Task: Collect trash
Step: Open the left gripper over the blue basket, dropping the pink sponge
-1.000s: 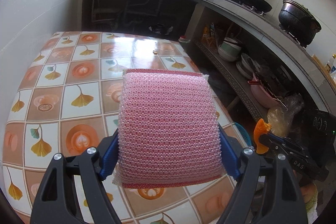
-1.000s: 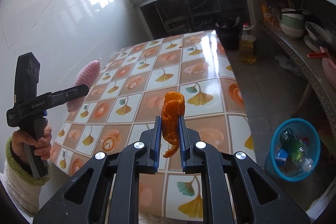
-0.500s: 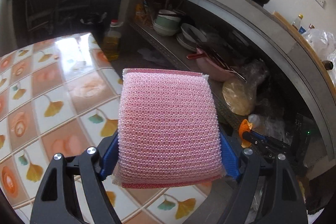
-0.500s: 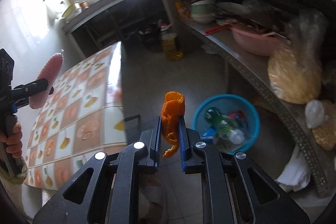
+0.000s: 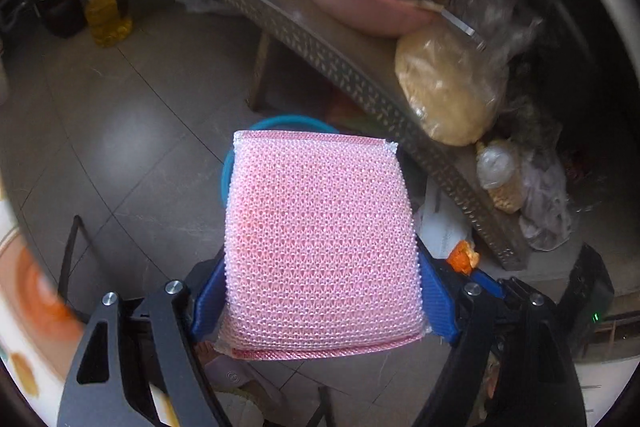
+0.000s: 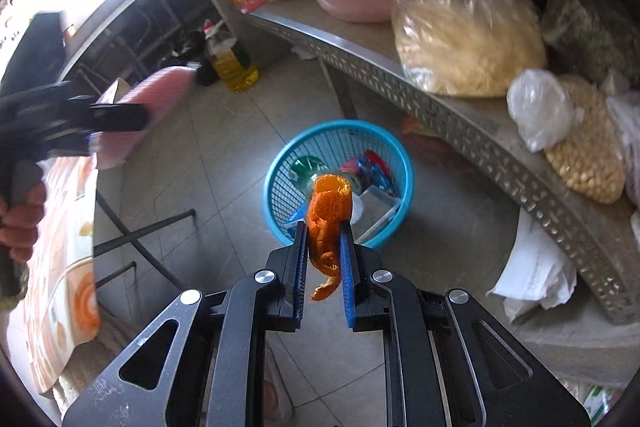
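Only rightward, orange peel (image 6: 329,203) above basket (image 6: 272,183).

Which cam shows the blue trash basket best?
Right wrist: the blue trash basket shows its whole rim and the litter inside, behind the orange peel. Left wrist shows only a rim arc above the pink sponge.

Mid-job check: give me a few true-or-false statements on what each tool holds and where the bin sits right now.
1. The right tool is shut on an orange peel. True.
2. The left tool is empty. False: it is shut on a pink sponge.
3. The blue bin stands on the floor. True.
4. The bin is empty. False: it already holds trash, including a bottle.
5. The peel is already in the bin. False: it is clamped in the right tool.
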`<state>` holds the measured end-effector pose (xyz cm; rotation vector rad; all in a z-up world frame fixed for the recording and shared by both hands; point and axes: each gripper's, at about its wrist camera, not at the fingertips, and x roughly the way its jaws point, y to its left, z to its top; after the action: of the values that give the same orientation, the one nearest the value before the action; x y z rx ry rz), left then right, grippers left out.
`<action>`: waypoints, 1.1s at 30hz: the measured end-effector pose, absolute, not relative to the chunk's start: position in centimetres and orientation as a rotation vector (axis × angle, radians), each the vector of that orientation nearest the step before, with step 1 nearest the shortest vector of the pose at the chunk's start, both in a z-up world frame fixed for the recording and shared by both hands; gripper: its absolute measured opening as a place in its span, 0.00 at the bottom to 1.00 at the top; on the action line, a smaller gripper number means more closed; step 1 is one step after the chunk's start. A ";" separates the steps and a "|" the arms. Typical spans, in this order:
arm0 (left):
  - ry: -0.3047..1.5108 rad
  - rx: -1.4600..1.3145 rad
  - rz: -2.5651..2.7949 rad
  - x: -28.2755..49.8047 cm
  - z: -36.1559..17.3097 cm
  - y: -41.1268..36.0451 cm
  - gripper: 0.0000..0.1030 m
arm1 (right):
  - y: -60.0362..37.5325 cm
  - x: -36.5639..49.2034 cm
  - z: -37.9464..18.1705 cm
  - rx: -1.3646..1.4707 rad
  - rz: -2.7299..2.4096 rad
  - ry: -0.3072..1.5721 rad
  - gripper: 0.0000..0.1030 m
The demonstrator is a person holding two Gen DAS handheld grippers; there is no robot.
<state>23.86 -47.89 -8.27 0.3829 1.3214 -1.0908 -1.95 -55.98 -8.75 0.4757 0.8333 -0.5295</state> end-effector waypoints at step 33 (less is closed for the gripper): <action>1.201 0.208 -1.130 27.6 -2.4 -41.3 0.85 | -56.6 3.4 -13.1 0.479 -0.463 0.919 0.13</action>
<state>27.56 -41.30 -2.39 0.2084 1.2006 -1.1295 3.39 -56.65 -13.13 0.4788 0.9188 -0.4630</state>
